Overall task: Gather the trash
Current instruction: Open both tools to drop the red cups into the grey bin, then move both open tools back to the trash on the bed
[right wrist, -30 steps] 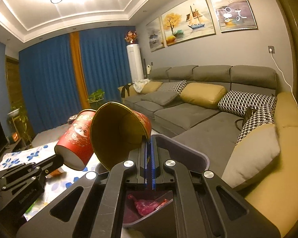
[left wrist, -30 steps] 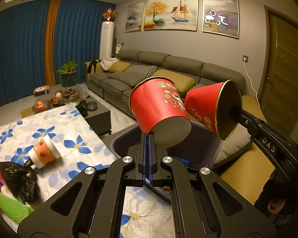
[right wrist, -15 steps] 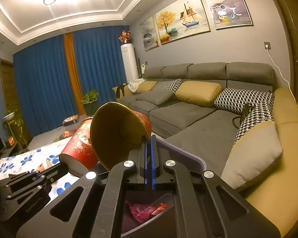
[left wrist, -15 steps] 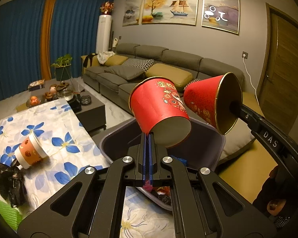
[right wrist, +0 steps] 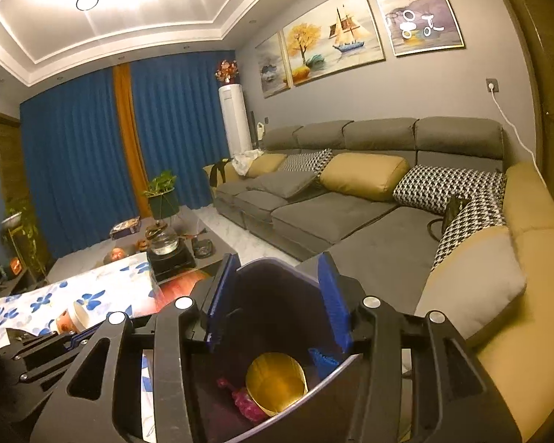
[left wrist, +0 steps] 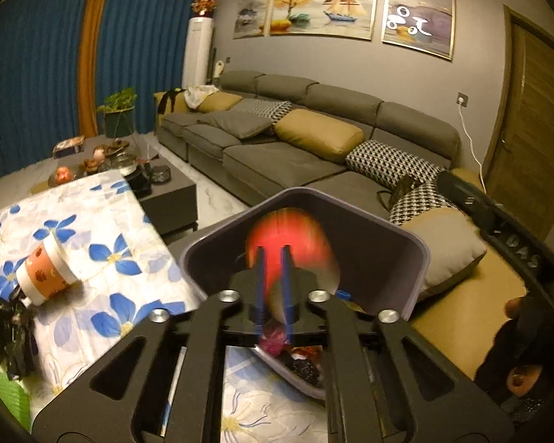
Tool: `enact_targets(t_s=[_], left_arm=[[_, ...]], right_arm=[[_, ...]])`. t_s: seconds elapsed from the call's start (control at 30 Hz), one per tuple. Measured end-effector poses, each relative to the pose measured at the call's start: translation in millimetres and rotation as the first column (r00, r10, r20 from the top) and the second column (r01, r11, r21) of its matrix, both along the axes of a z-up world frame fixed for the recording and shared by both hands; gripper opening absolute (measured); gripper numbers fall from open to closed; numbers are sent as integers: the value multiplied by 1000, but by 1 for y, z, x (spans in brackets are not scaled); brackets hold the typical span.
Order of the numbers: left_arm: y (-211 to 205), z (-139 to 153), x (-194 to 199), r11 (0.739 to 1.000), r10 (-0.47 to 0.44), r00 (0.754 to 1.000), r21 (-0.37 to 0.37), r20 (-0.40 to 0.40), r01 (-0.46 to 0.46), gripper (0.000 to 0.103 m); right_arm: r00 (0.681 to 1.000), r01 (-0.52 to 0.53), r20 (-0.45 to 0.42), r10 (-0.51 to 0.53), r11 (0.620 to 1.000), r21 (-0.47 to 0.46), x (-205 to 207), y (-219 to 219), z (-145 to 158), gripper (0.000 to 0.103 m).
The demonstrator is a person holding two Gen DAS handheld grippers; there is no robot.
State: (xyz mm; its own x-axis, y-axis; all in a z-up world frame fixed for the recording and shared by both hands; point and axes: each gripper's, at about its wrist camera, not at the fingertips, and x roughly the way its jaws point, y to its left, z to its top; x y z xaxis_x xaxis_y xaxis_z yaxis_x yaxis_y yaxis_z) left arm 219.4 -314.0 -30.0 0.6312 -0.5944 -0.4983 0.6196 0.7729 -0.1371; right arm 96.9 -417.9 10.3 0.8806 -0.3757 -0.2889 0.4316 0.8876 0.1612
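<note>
Red cup [left wrist: 288,236], blurred, drops past the left gripper [left wrist: 273,288] at twelve o'clock into the bin [left wrist: 417,258]; jaws parting, pinching nothing. Right gripper [right wrist: 277,302] spreading too, empty, its gold-lined cup [right wrist: 277,380] already lying inside at six o'clock.

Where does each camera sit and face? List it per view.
Left wrist: behind the opening left claw, aimed into the dark purple plastic bin, blurred red paper cup between its fingers.
Right wrist: behind the opening right claw, empty, over that bin.
Shared: bin, grey fabric sofa, both claws.
</note>
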Motion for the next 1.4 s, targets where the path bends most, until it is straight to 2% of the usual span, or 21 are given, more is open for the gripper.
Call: enact_targets(t_s=[0.07, 0.17, 0.27, 0.33, 0.47, 0.7, 0.87, 1.13, 1.4], left_arm=[[7, 1, 0, 1000, 28, 1000, -6, -1, -28, 50], [29, 6, -8, 993, 102, 995, -54, 12, -101, 77], [49, 10, -16, 984, 173, 984, -56, 35, -171, 86], [67, 11, -23, 971, 239, 970, -44, 45, -237, 89], [98, 11, -34, 947, 320, 946, -29, 50, -319, 93], [169, 5, -59, 871, 489, 869, 5, 76, -490, 93], [222, 0, -71, 816, 577, 815, 6, 54, -578, 93], [296, -1, -88, 739, 672, 737, 10, 69, -674, 93], [348, -3, -85, 673, 738, 672, -3, 56, -740, 93]], right_arm=[[1000, 3, 9, -3, 1000, -2, -6, 1, 4, 53], [1000, 4, 24, -3, 1000, -13, -17, 7, 8, 64], [999, -7, 35, 7, 1000, -6, -29, 15, 9, 75], [999, -18, 40, 18, 1000, 4, -34, 21, 8, 80], [998, -48, 29, 48, 999, 10, -41, 37, 5, 82], [992, -130, 2, 130, 991, 14, -42, 79, -3, 82], [976, -216, -26, 217, 976, 26, -35, 120, -8, 82], [927, -369, -65, 370, 929, 24, -13, 192, -17, 82], [877, -469, -120, 465, 883, -2, 23, 251, -27, 80]])
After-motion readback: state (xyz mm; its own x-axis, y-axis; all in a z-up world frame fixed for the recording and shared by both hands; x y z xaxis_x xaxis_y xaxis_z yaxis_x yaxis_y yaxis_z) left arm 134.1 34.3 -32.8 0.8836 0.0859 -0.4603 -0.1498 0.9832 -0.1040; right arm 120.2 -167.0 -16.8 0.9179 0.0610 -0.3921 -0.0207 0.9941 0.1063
